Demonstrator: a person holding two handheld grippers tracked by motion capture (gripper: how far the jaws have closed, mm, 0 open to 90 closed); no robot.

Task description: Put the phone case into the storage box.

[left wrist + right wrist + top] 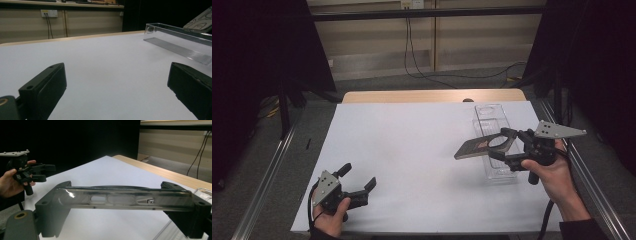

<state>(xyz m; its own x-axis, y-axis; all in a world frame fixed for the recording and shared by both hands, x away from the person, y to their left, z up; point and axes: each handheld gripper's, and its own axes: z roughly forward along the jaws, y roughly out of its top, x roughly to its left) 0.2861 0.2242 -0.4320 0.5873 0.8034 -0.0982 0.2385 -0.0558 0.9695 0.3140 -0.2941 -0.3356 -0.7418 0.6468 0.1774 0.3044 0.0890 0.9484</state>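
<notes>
High view shows a person's two hands, each holding a claw, over a counter (pixel 412 150) covered with a white sheet. The right claw (pixel 496 143), at the right side of the counter, grips a flat dark slab (pixel 472 148) by its two long edges. The slab tilts, its far end lifted above a clear plastic tray (pixel 492 114) that lies lengthwise near the counter's right edge. The right hand (pixel 552 172) wraps the handle from below.

The right gripper view looks along the slab's thin edge (pixel 120 200), a grey glossy strip with oval cut-outs, clamped between the two black jaws. Beyond it, the left hand (pixel 7 182) holds the other claw above the white sheet.

The left claw (pixel 359 184) rests low at the counter's near left corner, well apart from the tray, its jaws spread wide with nothing between them. The left gripper view shows bare white sheet between those jaws and the tray (pixel 175 37) at the upper right.
</notes>
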